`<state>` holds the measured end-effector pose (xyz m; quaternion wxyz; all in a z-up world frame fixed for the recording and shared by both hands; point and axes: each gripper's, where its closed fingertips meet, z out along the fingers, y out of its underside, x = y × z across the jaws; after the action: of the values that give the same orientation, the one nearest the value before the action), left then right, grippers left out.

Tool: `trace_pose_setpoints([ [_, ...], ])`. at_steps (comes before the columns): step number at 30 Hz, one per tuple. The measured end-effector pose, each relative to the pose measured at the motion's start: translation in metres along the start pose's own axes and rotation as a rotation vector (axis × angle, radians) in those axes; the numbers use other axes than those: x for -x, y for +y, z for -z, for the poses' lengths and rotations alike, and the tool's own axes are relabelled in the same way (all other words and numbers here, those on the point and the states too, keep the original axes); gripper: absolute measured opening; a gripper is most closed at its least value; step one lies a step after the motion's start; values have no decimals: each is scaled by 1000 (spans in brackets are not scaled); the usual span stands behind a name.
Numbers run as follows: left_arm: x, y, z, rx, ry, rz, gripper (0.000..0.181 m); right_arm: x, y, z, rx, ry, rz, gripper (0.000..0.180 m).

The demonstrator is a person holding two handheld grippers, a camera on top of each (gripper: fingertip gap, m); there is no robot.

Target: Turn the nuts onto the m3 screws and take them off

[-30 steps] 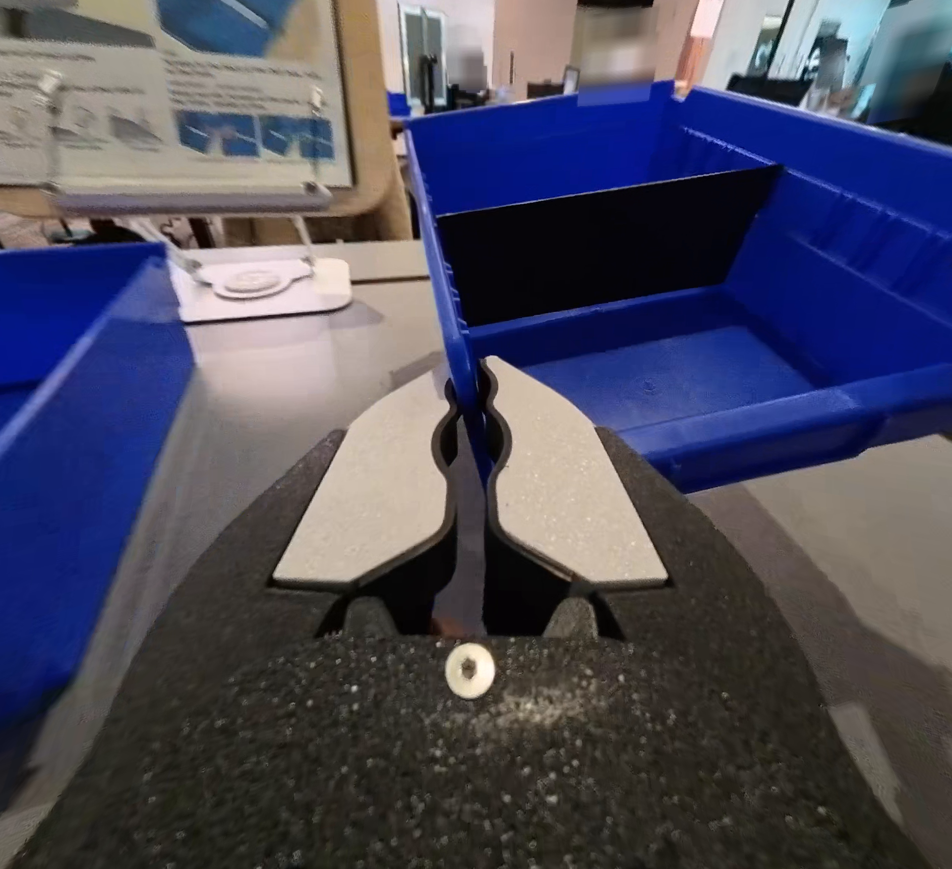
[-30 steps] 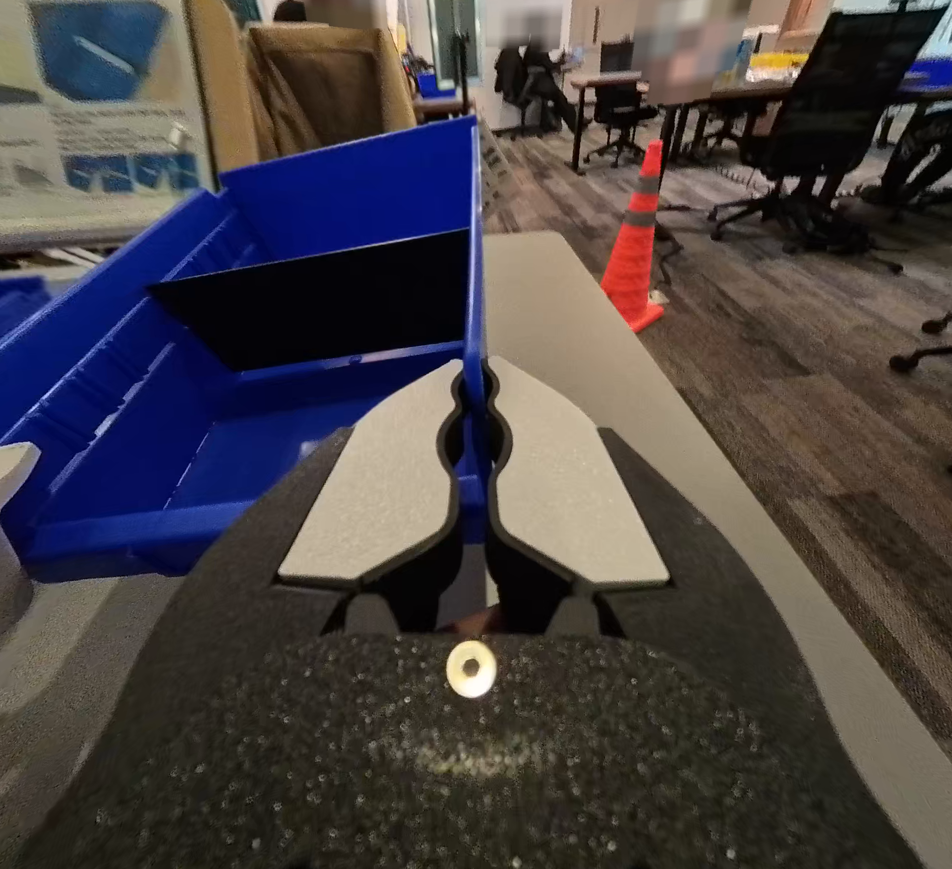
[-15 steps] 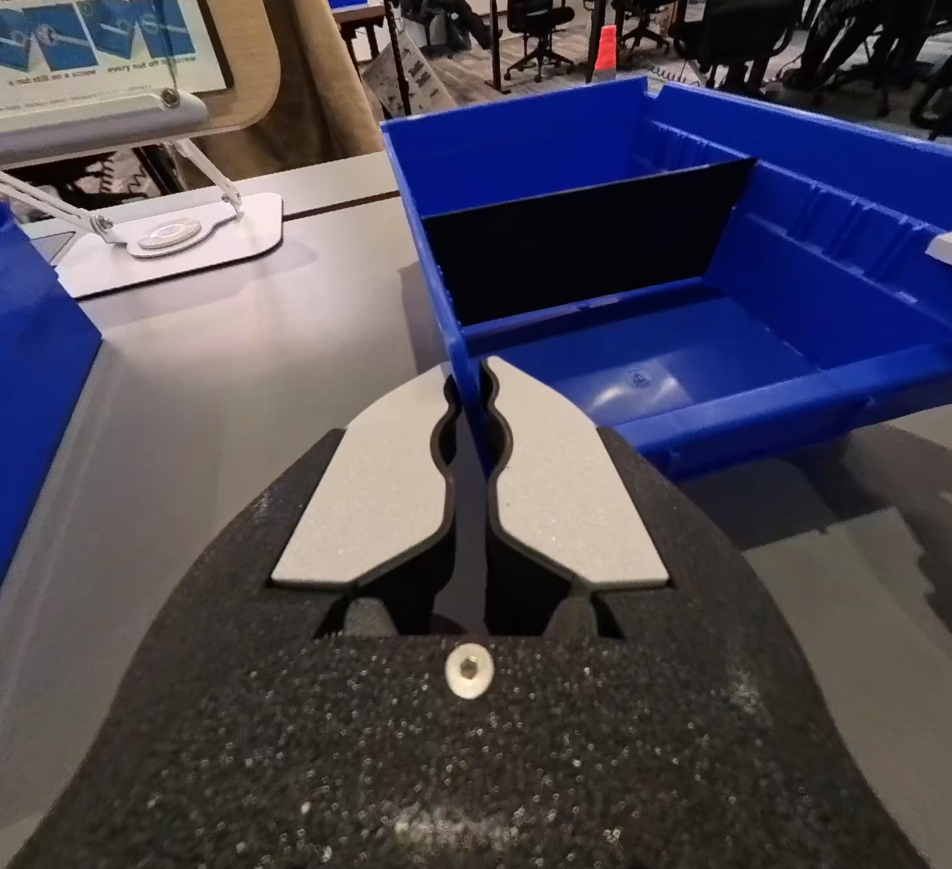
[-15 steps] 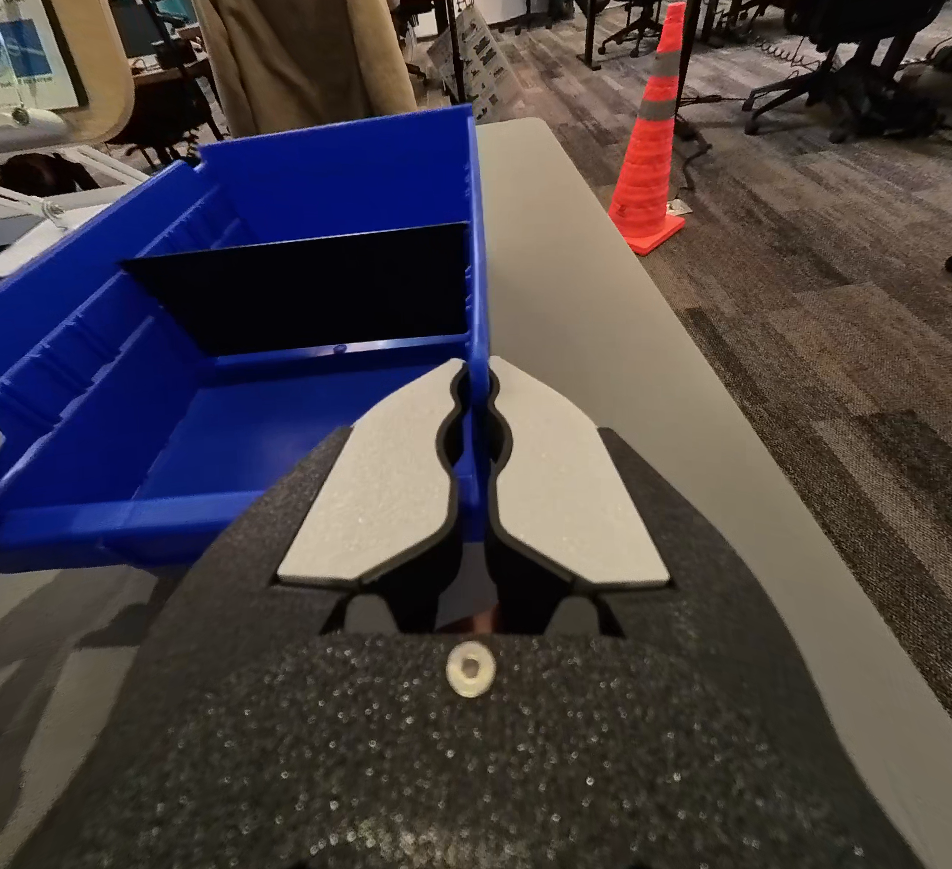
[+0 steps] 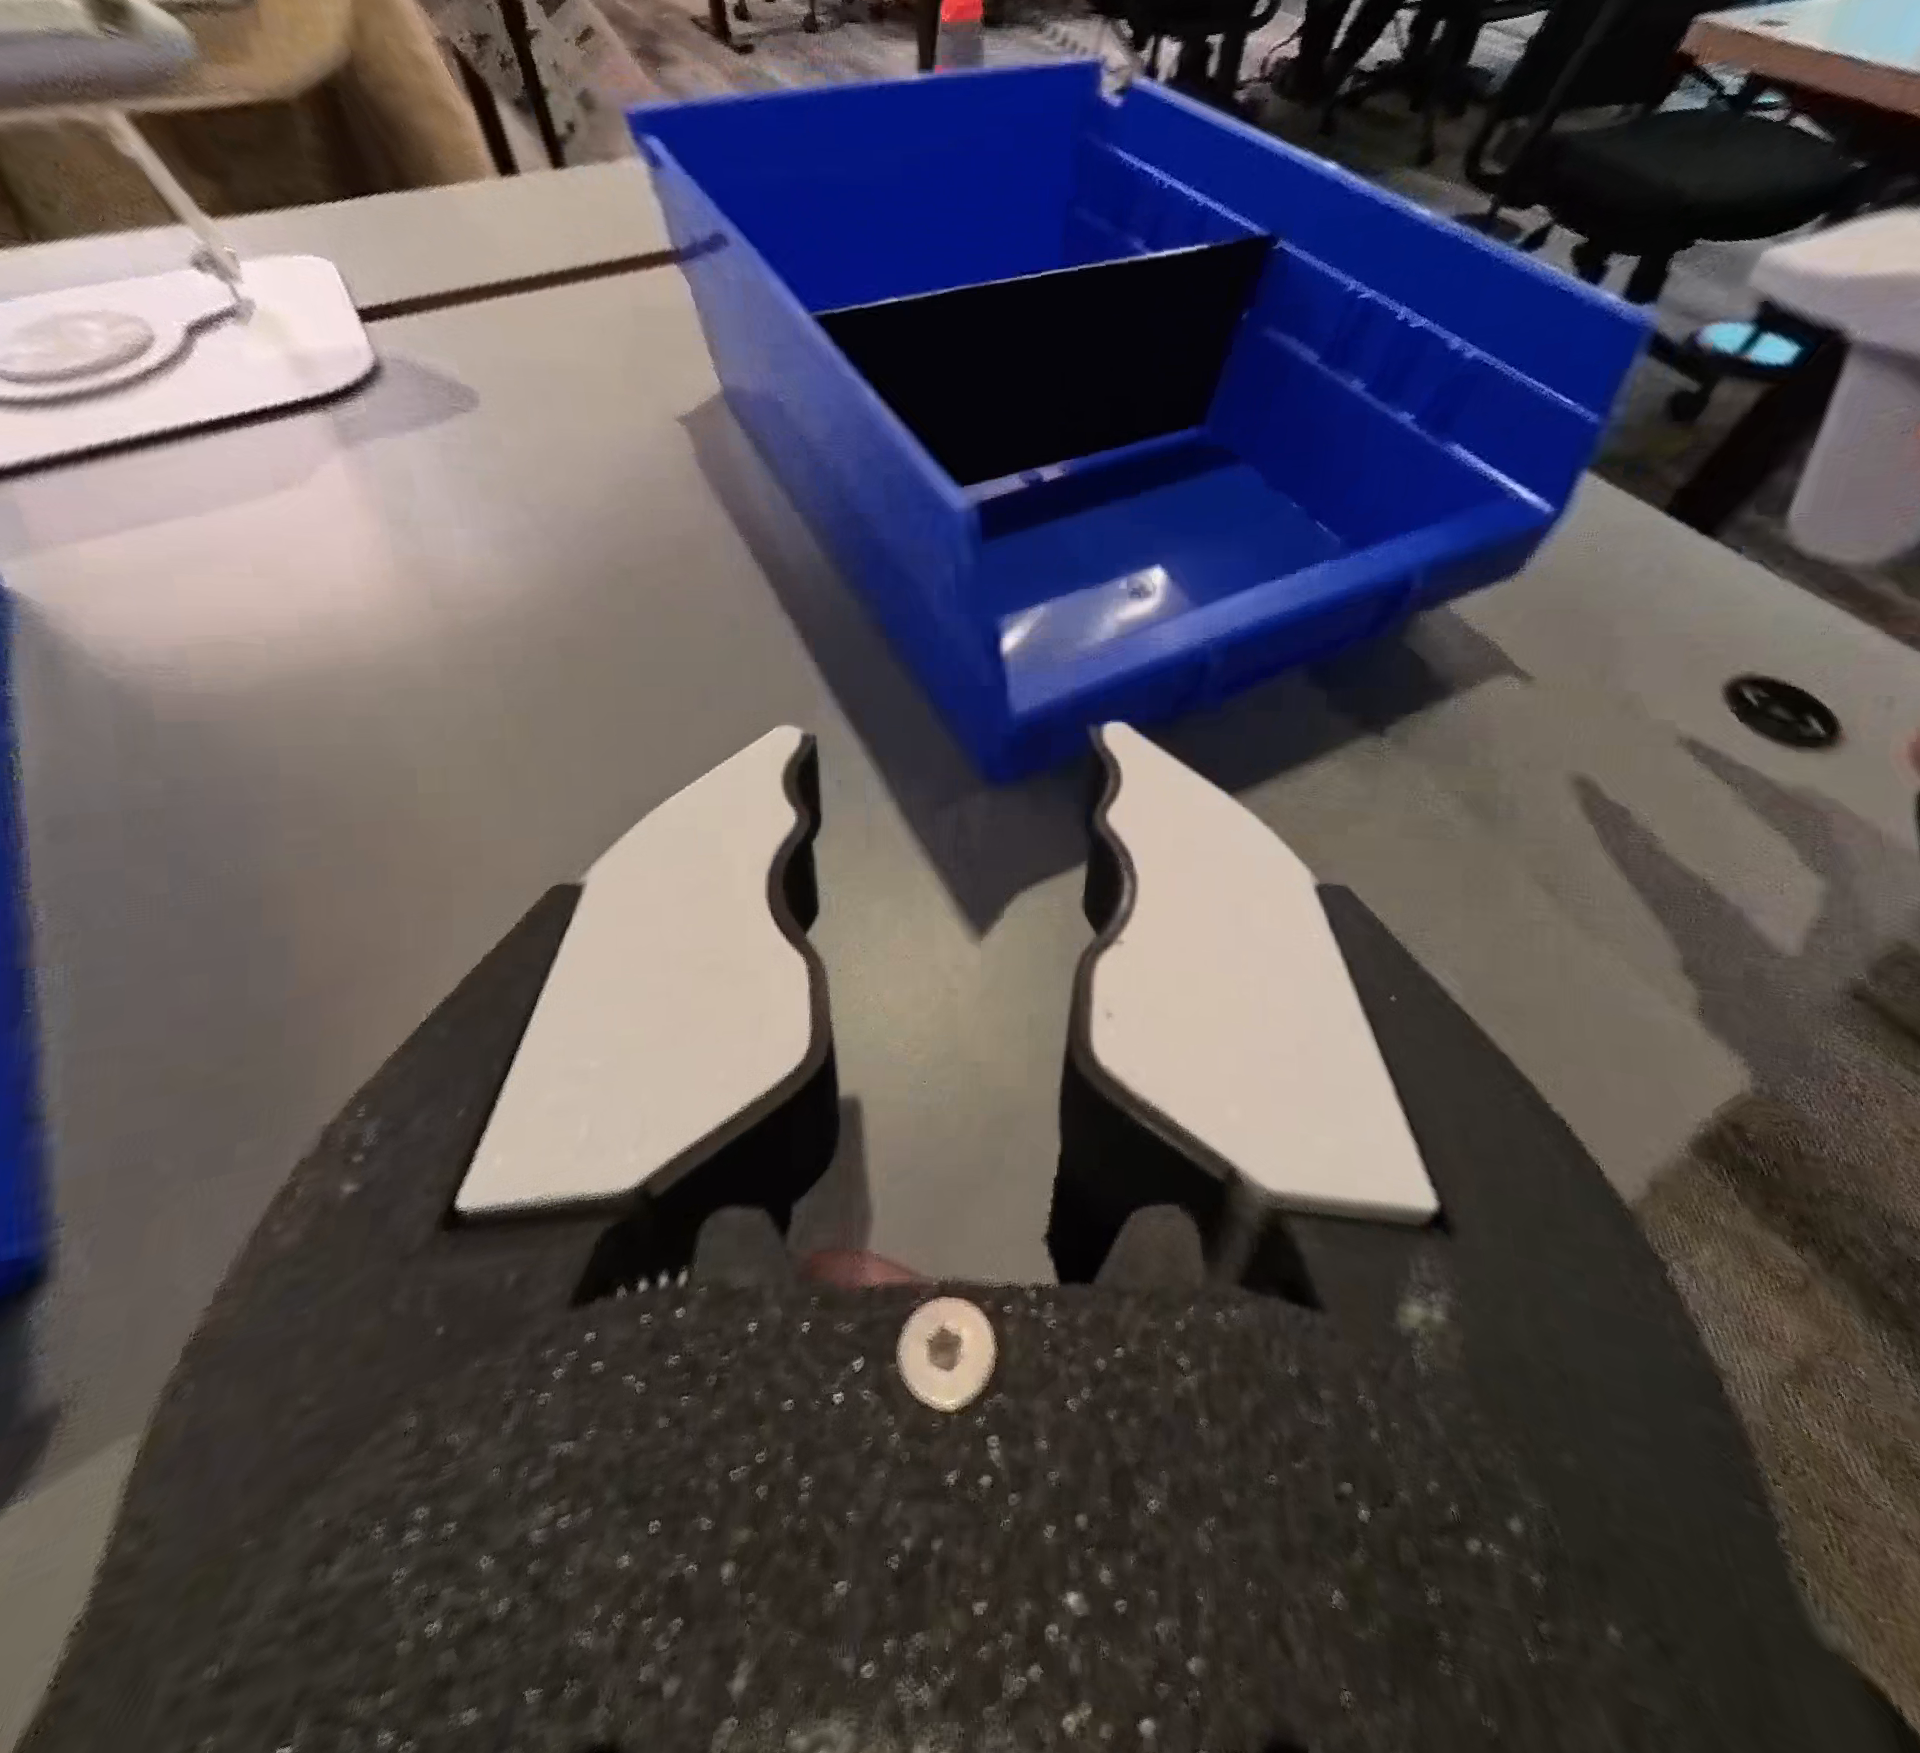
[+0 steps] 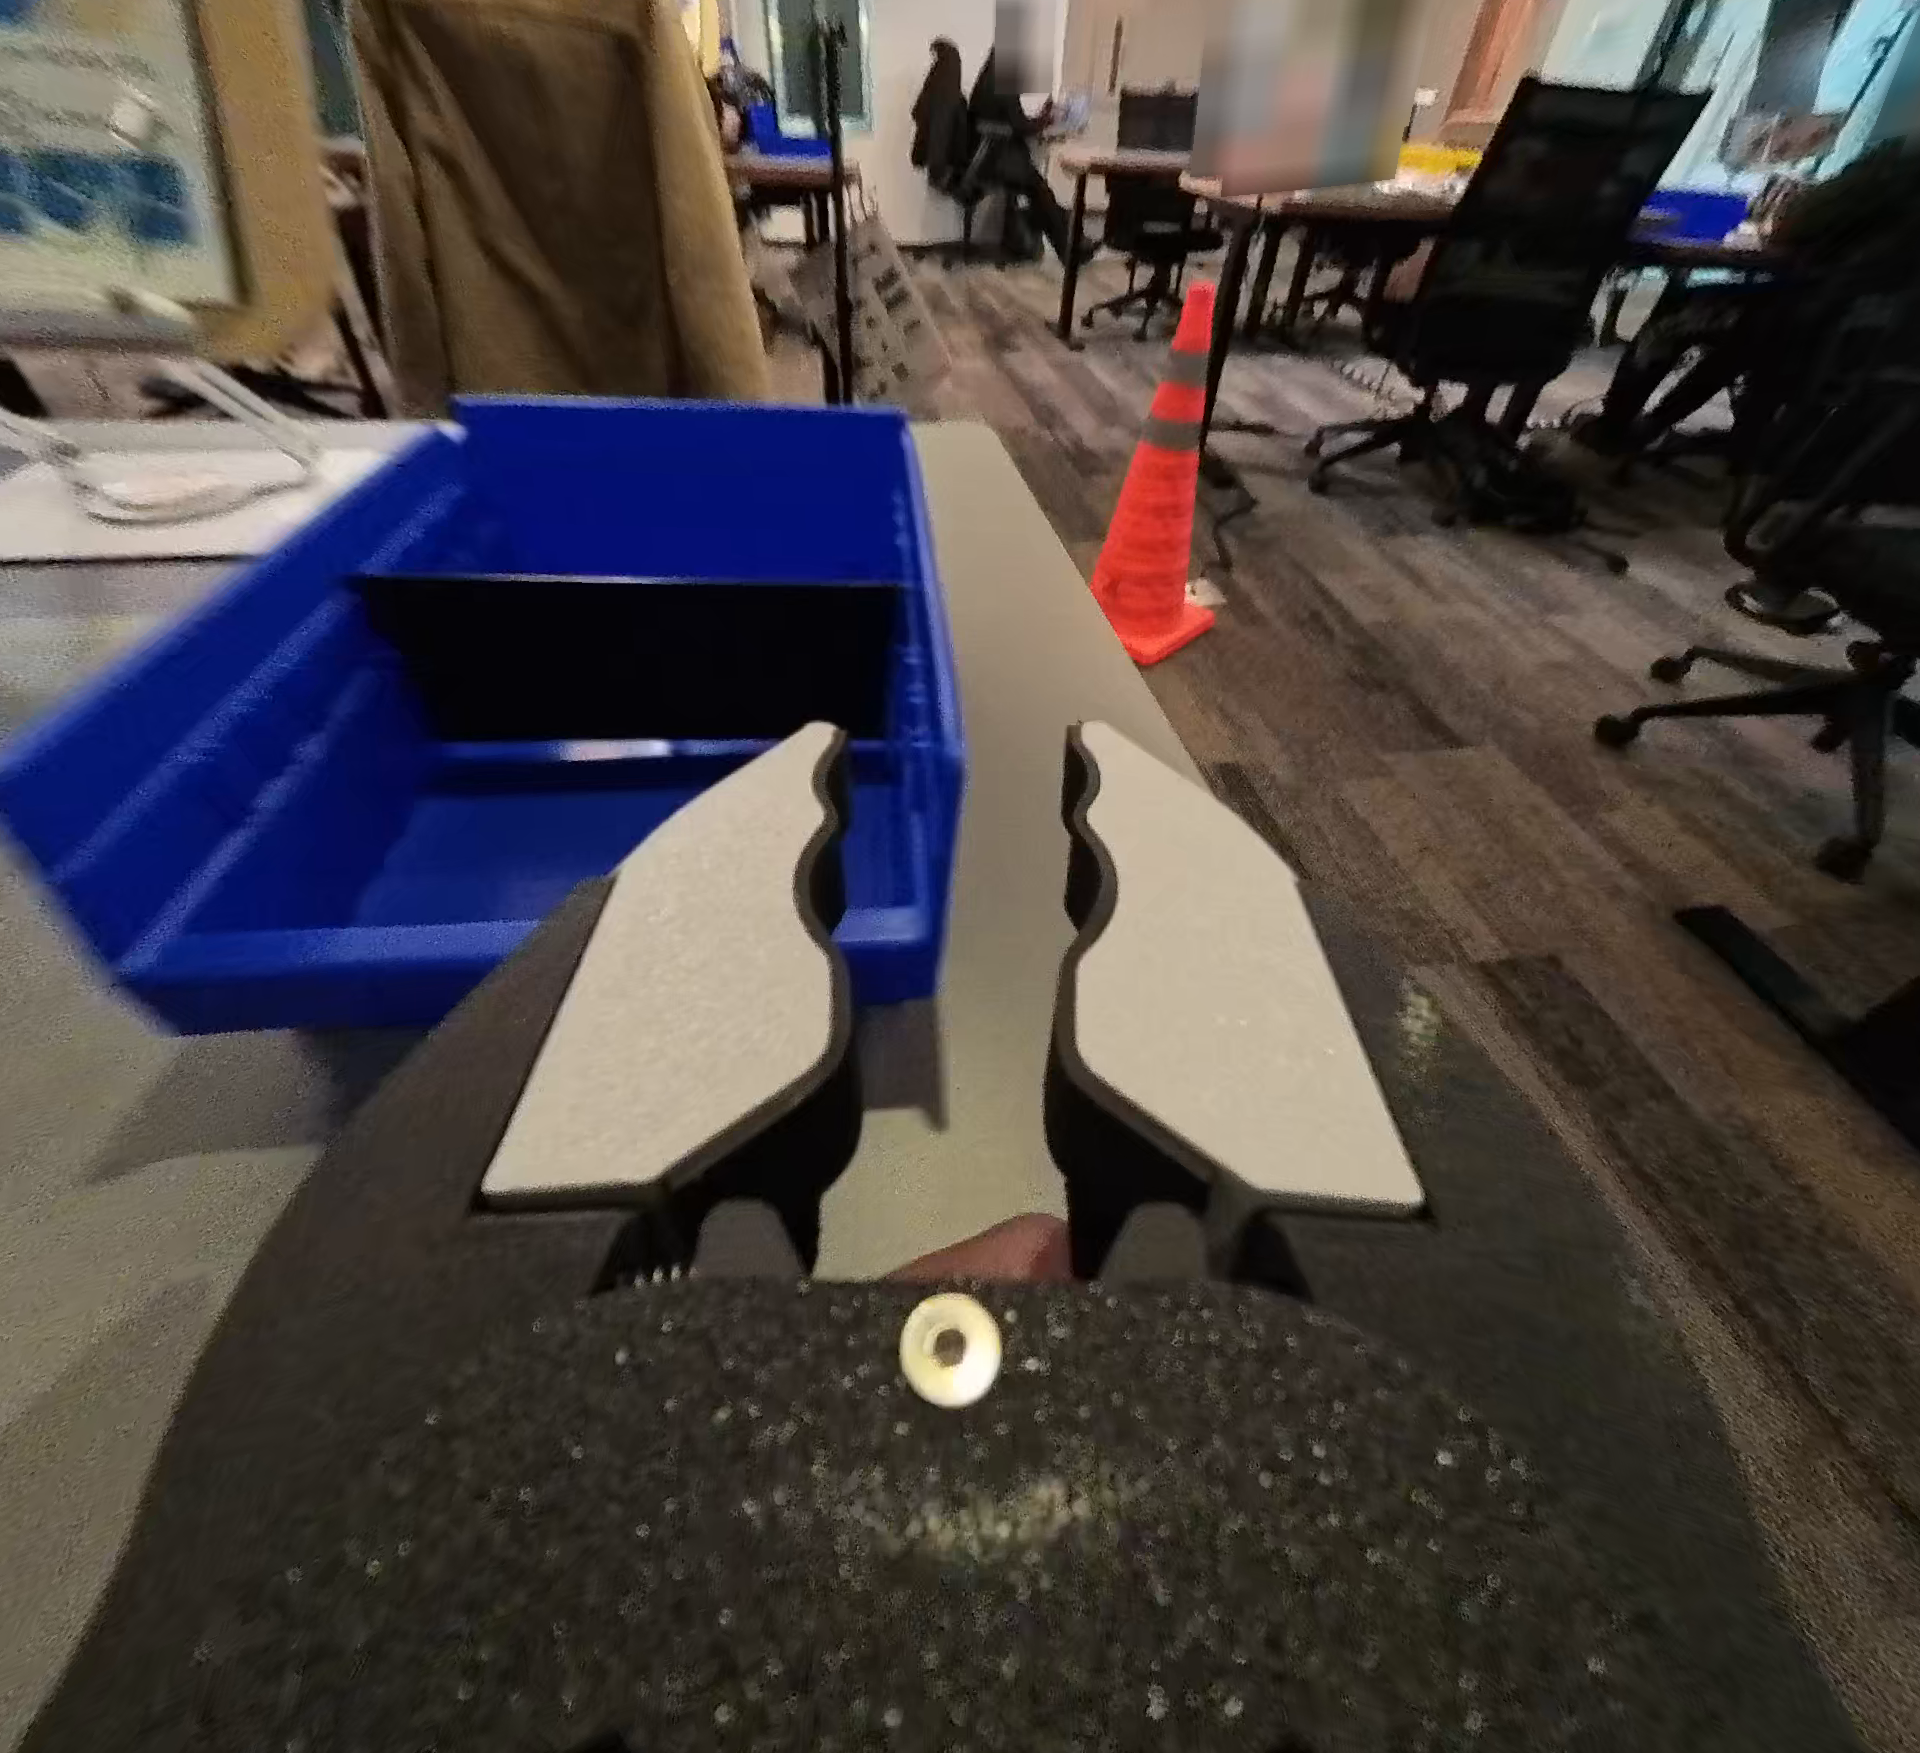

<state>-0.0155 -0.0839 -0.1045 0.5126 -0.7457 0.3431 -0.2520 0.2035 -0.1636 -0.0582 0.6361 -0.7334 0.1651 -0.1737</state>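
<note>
Both the left gripper (image 5: 954, 747) and right gripper (image 6: 954, 739) hang spread apart and empty over the grey table (image 5: 436, 643). The blue bin (image 5: 1351, 373) sits at twelve o'clock; no nuts or screws are visible. An orange cone (image 6: 1158, 498) stands at one o'clock on the wood floor (image 6: 1455, 768).

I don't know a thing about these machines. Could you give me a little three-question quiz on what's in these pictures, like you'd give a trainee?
1. True or false: the left gripper holds a nut between its fingers.
2. Which colour is the flat divider standing across the blue plastic bin? A) white B) black C) orange
3. Fill in: the striped orange traffic cone stands on the ____, not on the grey table.

Key: 1 false, both the left gripper and the right gripper are open and hold nothing; 2 B; 3 floor.
</note>
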Motion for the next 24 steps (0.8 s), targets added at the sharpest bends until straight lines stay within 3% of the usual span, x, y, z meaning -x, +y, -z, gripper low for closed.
trace_pose_setpoints([
  [3, 51, 7, 58, -17, -55, -14, 48, 63, -5, 39, -16, -138, -6, 37],
  [8, 174, 34, 153, -46, -268, 71, 51, 214, 52, 93, 109, -475, -28, 40],
  [12, 274, 61, 199, -7, -448, 187, 51, 290, 86, 122, 163, -583, 18, 37],
  [16, 334, 73, 198, 32, -481, 239, 54, 325, 83, 127, 164, -638, 9, 35],
  [21, 356, 68, 157, 56, -444, 252, 52, 333, 66, 116, 132, -609, 56, 33],
  [23, 357, 65, 142, 69, -439, 233, 42, 335, 62, 113, 131, -601, 55, 31],
  [24, 357, 64, 138, 69, -438, 222, 23, 335, 60, 112, 130, -595, 56, 31],
])
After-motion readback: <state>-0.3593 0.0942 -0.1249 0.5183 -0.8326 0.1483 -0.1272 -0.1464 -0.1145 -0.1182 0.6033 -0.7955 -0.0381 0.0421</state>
